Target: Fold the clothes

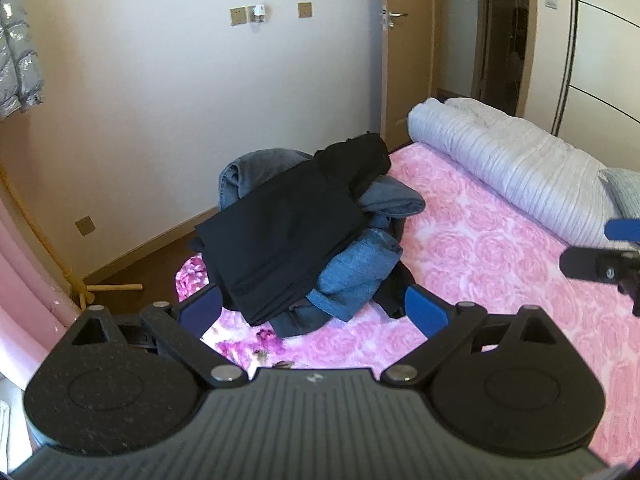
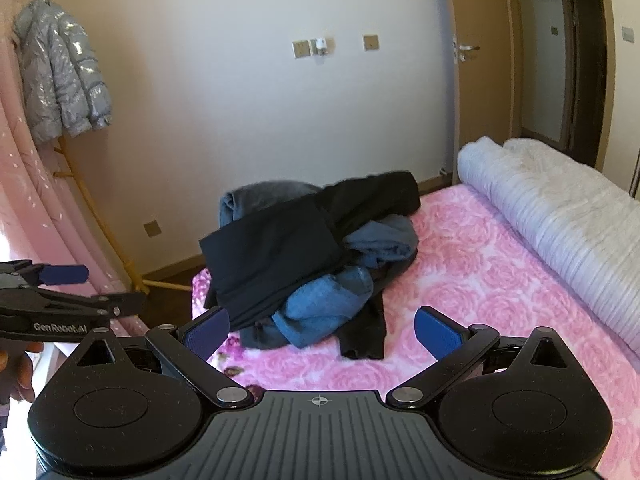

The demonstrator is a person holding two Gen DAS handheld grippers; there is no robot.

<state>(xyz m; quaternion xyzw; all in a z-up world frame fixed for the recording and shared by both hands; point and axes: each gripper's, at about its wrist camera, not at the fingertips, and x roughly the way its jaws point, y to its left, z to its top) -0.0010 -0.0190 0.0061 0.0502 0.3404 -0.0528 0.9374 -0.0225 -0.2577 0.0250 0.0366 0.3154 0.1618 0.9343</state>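
Observation:
A heap of clothes lies on the near corner of the pink rose-patterned bed [image 1: 480,248] [image 2: 480,280]. A black garment [image 1: 280,232] [image 2: 276,256] is draped over the top, with blue denim pieces [image 1: 356,276] [image 2: 320,304] bunched under it. My left gripper [image 1: 312,312] hovers just before the heap, open, its blue pads wide apart and nothing between them. My right gripper [image 2: 322,332] is likewise open and empty, a bit farther back from the heap. In the left wrist view the right gripper's tip [image 1: 600,256] shows at the right edge; in the right wrist view the left gripper [image 2: 60,292] shows at the left edge.
A rolled white-grey quilt [image 1: 512,164] [image 2: 560,216] lies along the far right side of the bed. A silver puffer jacket [image 2: 60,80] hangs on a yellow stand at left, beside pink curtains [image 2: 32,208]. A wooden door [image 2: 476,80] stands behind the bed.

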